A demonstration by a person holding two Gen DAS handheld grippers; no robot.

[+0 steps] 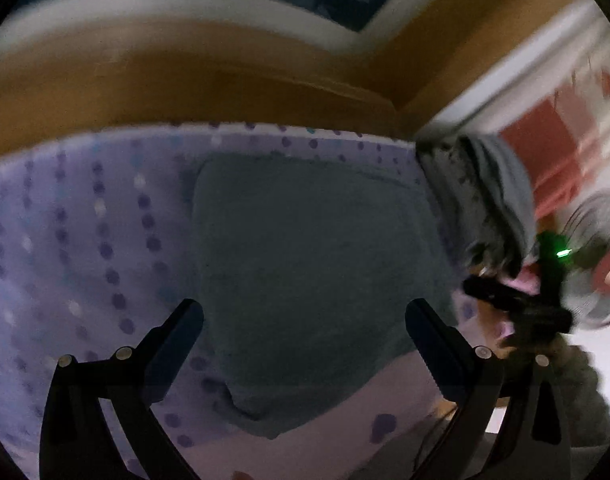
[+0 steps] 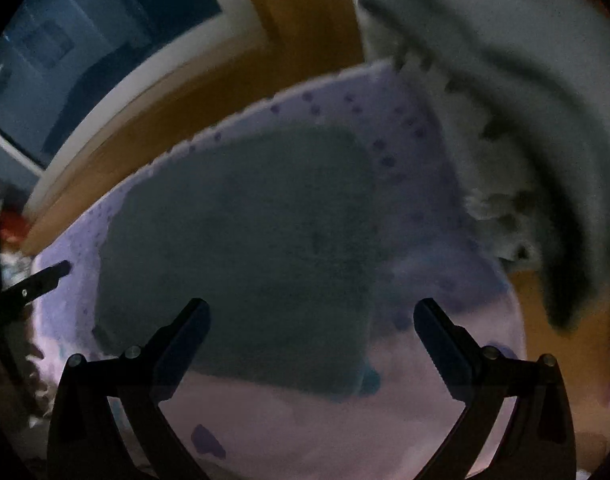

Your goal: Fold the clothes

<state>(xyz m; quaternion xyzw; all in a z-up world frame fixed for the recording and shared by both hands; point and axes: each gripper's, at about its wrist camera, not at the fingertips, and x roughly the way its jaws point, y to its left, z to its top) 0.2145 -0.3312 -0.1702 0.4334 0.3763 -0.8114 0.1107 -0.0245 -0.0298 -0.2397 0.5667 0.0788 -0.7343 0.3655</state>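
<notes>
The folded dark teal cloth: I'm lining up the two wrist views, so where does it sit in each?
Left wrist view: the folded dark teal cloth fills the centre, lying on the dotted lilac sheet, ahead of the open left claw.
Right wrist view: the cloth lies centre-left, ahead of the open right claw.
Shared landmark: the grey heap of clothes right of the cloth in both.
</notes>
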